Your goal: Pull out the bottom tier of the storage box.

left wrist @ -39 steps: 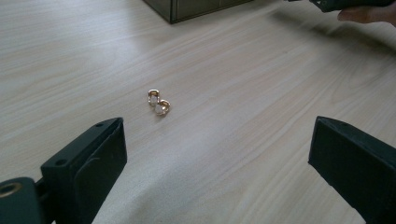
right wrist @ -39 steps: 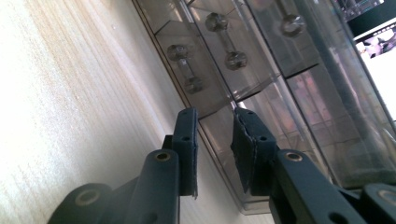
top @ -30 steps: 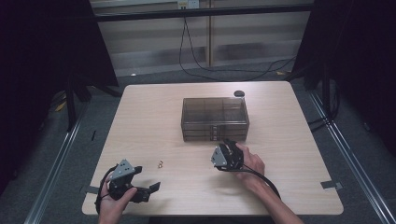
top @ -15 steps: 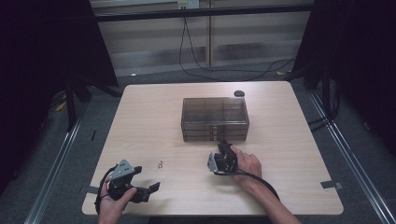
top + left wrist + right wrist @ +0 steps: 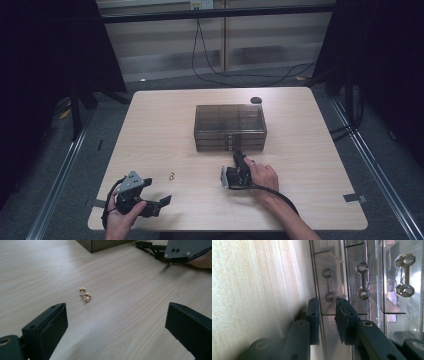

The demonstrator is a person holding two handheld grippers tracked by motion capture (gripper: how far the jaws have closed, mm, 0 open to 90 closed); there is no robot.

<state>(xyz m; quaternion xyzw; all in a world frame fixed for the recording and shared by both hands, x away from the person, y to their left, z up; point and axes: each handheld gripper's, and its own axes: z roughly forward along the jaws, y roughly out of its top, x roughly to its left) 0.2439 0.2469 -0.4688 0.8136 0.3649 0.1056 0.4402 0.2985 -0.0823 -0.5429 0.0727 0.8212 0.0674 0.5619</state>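
The right gripper (image 5: 239, 156), lying on its side in the person's right hand (image 5: 262, 176), points at the front of the smoky transparent plastic three-drawer box (image 5: 229, 126). In the right gripper view its jaws stand slightly apart on either side of the bottom drawer's front edge, just short of that drawer's clear dumbbell-shaped handle (image 5: 328, 285); whether they pinch it cannot be told. The box sits at the middle of the light wooden table (image 5: 160, 130), toward the far edge. The left gripper (image 5: 159, 202), jaws spread wide and empty, rests near the front left corner. Ahead of it lie two small gold rings (image 5: 85, 294), touching each other.
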